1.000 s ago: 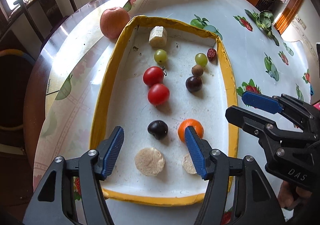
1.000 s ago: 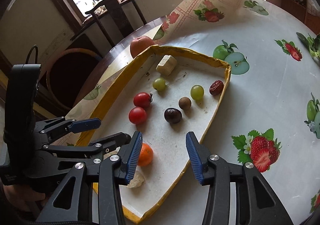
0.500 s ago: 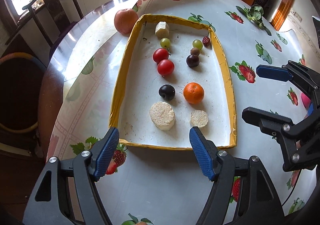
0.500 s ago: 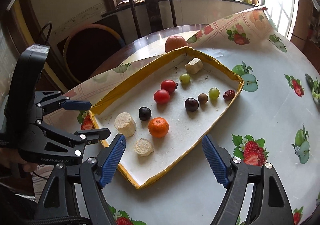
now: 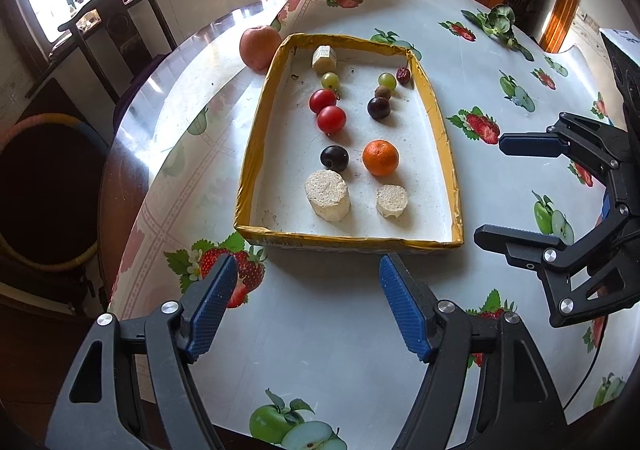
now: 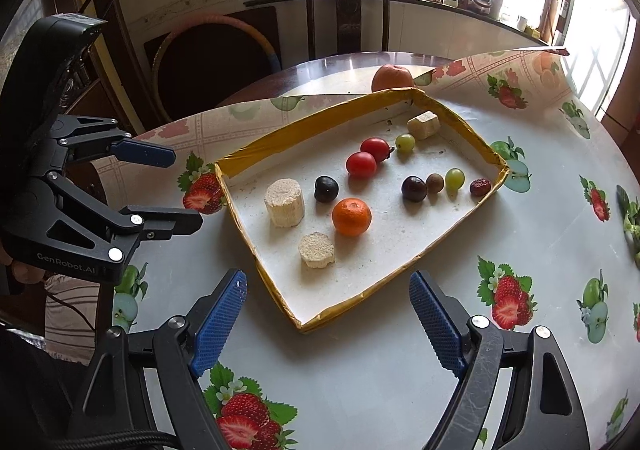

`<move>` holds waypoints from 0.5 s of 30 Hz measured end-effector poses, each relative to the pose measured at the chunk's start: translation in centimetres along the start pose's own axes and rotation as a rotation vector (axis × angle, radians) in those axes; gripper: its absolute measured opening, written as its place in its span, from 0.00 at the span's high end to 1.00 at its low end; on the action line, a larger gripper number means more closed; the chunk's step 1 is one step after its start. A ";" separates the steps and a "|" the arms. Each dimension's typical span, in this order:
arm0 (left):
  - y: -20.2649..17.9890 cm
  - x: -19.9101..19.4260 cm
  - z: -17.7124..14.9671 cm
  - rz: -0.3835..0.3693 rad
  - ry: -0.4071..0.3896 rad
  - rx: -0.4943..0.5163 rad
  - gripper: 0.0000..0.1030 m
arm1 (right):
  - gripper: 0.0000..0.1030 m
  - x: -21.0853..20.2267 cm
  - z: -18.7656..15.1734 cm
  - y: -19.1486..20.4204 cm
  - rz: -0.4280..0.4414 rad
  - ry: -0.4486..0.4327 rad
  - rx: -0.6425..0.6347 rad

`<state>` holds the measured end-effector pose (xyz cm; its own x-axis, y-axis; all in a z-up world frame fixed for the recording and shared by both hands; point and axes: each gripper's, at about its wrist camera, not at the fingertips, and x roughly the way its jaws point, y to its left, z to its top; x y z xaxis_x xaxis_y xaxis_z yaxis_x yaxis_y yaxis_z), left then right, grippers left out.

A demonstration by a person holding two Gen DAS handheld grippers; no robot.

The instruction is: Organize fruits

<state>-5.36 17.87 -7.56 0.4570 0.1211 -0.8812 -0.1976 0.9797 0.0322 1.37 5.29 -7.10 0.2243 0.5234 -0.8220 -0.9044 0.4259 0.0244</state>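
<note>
Yellow-rimmed tray (image 5: 439, 138) holds two fruit rows running toward twelve o'clock, orange (image 5: 380, 157) included; both hand-held grippers, left hand-held gripper (image 5: 308, 306) and right hand-held gripper (image 6: 328, 324), gape empty, the left's jaws just widened.

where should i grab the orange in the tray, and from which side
Grip the orange across its widest middle, coming from above with the pads on its left and right. It is round with no handle, the dark plum sits apart on its left, and the tray floor on its right is bare.
</note>
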 end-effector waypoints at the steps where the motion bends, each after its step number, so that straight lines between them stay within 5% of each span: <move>1: 0.0 0.0 -0.1 -0.004 0.001 -0.002 0.27 | 0.17 0.0 -0.1 0.0 -0.001 0.002 -0.001; 15: -0.7 1.9 -0.2 -0.042 0.029 -0.011 0.25 | 0.17 0.9 -0.1 -0.8 -0.010 0.004 0.008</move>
<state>-4.48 17.40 -9.37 0.4394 0.0755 -0.8951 -0.1889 0.9819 -0.0099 2.20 5.31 -7.90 0.2315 0.5166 -0.8243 -0.8992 0.4371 0.0213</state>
